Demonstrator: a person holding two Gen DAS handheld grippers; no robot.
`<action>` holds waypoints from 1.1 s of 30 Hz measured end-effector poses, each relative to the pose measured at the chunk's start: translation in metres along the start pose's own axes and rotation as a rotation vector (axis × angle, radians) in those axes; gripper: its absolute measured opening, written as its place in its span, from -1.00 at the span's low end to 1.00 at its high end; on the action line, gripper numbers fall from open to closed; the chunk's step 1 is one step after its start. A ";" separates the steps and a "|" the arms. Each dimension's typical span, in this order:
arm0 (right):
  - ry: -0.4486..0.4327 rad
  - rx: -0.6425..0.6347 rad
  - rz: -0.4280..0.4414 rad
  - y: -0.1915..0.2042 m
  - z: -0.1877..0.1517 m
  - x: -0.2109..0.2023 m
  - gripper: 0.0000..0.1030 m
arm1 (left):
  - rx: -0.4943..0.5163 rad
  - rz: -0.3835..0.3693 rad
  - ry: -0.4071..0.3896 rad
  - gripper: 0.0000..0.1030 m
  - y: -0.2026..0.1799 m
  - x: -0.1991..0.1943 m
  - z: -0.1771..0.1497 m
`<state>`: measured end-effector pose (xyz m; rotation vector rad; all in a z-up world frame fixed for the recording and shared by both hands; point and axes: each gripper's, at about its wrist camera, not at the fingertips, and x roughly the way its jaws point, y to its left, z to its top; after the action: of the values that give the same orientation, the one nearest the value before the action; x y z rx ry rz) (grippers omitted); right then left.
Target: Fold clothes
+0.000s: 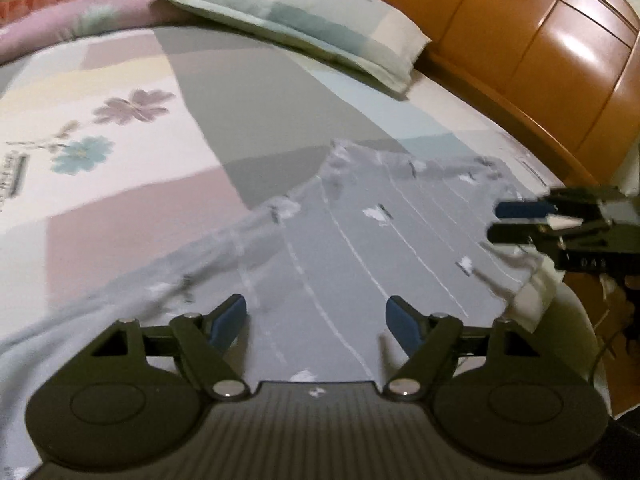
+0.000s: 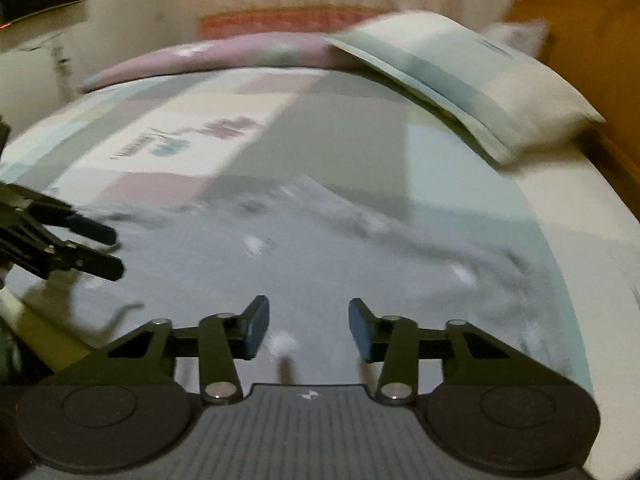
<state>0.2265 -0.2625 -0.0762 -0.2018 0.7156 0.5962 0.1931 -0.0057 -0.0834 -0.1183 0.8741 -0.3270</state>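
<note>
Nearest, two grippers: the left gripper (image 1: 316, 316) and the right gripper (image 2: 308, 320), each with jaws spread wide and holding nothing, both above one grey garment (image 1: 360, 240) with thin white stripes, spread flat at the bed's (image 1: 120, 184) near edge. Farther, one patchwork pillow (image 1: 304, 20) lies at the head edge. Only the left view shows the wooden headboard (image 1: 540, 48) clearly; only the right shows the wall (image 2: 140, 4).
</note>
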 end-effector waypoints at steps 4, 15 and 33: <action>-0.039 -0.143 0.133 0.027 0.042 0.027 -0.36 | -0.026 0.076 0.026 0.55 0.007 -0.013 -0.005; 0.016 -0.504 0.462 0.119 0.097 0.137 -0.40 | -0.190 0.200 0.035 0.57 0.050 -0.039 -0.021; 0.002 -0.666 0.420 0.145 0.092 0.141 -0.92 | -0.212 0.180 -0.011 0.59 0.059 -0.043 -0.018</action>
<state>0.2783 -0.0475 -0.0988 -0.6779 0.5415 1.2292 0.1672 0.0649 -0.0775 -0.2360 0.9000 -0.0647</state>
